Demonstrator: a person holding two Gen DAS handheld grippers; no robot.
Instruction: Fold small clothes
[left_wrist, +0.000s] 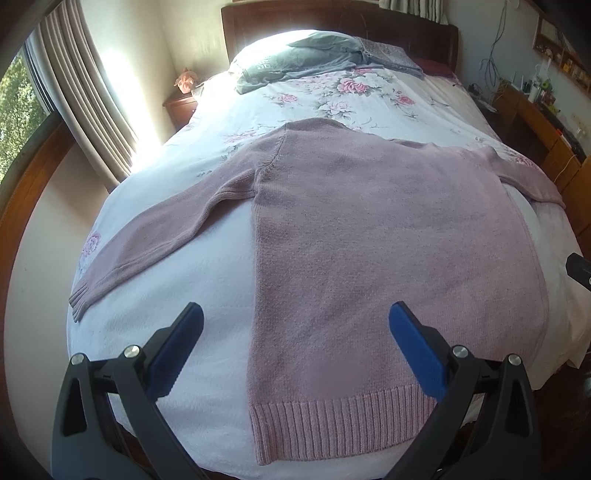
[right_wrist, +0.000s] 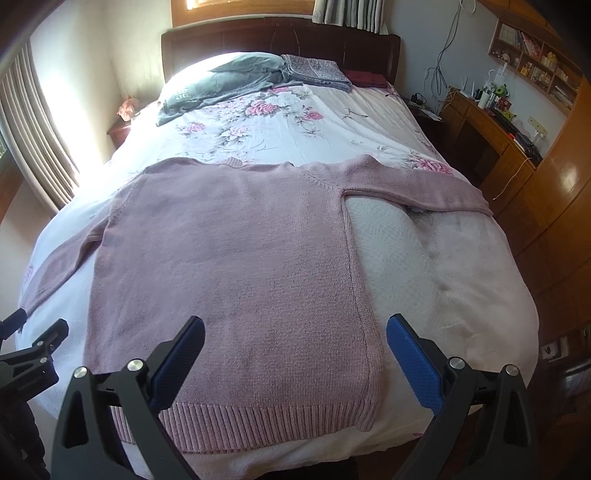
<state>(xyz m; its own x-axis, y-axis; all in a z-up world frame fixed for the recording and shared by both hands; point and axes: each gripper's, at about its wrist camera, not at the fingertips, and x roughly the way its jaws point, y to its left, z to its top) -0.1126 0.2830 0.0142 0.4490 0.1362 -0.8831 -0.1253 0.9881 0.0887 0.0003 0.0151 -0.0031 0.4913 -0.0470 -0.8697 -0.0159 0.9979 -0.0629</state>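
A pink knitted sweater (left_wrist: 369, 229) is laid flat on the bed (left_wrist: 207, 302), its ribbed hem (left_wrist: 332, 417) along the foot edge and its collar toward the headboard; both sleeves are spread outward, the left sleeve (left_wrist: 155, 236) slanting toward the left edge of the bed, the right sleeve (right_wrist: 417, 188) reaching the right edge; no fold is seen in body or sleeves, so the folding is judged not yet begun, and the whole sequence, sleeves inward and then body doubled, is left to do. The left gripper (left_wrist: 295, 328) is held above the hem near its left corner, jaws spread wide and empty; the right gripper (right_wrist: 295, 339) is poised over the right hem corner, likewise released and grasping nothing. Grey bedding (right_wrist: 221, 85) is heaped at the headboard end, well apart from the sweater.
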